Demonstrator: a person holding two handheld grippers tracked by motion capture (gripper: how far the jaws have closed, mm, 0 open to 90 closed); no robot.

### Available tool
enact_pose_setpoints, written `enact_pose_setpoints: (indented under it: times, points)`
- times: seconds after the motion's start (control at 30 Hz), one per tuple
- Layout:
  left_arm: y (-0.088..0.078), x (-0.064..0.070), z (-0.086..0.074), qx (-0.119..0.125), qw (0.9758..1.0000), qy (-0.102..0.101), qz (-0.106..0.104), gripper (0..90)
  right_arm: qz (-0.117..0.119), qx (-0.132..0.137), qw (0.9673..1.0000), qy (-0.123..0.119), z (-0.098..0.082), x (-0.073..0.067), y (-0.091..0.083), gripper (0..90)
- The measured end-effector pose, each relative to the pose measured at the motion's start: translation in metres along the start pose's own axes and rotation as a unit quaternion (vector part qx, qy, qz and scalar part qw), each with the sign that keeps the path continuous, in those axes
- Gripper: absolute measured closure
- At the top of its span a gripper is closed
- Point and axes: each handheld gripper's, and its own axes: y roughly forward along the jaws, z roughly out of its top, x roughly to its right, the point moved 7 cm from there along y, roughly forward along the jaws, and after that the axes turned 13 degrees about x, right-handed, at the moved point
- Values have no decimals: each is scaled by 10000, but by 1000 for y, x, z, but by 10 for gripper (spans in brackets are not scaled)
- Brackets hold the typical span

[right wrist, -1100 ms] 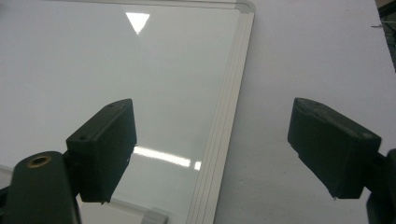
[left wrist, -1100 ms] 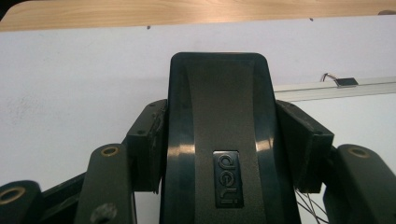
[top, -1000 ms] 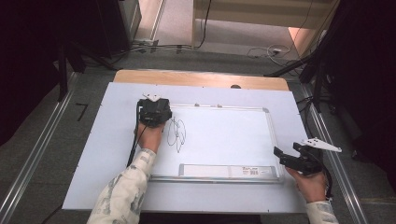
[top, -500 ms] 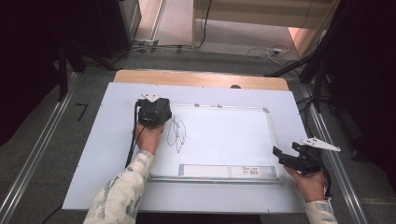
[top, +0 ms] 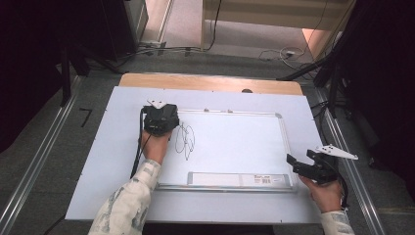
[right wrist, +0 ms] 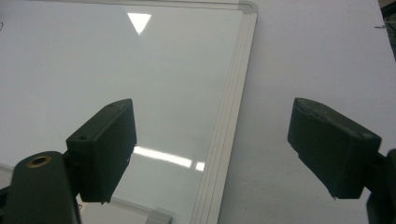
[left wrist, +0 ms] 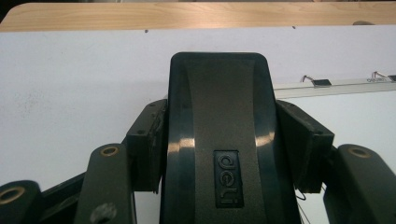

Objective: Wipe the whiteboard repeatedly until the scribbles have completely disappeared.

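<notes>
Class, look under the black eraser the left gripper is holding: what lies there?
The eraser sits over the whiteboard's left edge, beside the scribble. Whatever lies directly beneath is covered.

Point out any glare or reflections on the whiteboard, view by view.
Right gripper view: the whiteboard mirrors a bright triangle near the top and a white light streak low down, between the open claw's jaws. High view: the board looks evenly lit, no strong glare.
</notes>
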Motion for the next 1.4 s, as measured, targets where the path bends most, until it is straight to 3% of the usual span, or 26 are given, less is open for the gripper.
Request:
enact_pose_setpoints:
  times: [0.4, 1.17, 1.4]
  points:
    - [-8, 1, -5, -17, 10000, -11, -81, 408, -3, -18, 10000, -13, 0, 0, 0, 142]
    - [-18, 23, -18, -81, 9992, 32, -384, 408, 0, -25, 10000, -7, -1, 0, 1, 142]
    - [-19, 32, -28, -157, 9986, 151, -489, 408, -10, -29, 10000, -13, -1, 0, 0, 142]
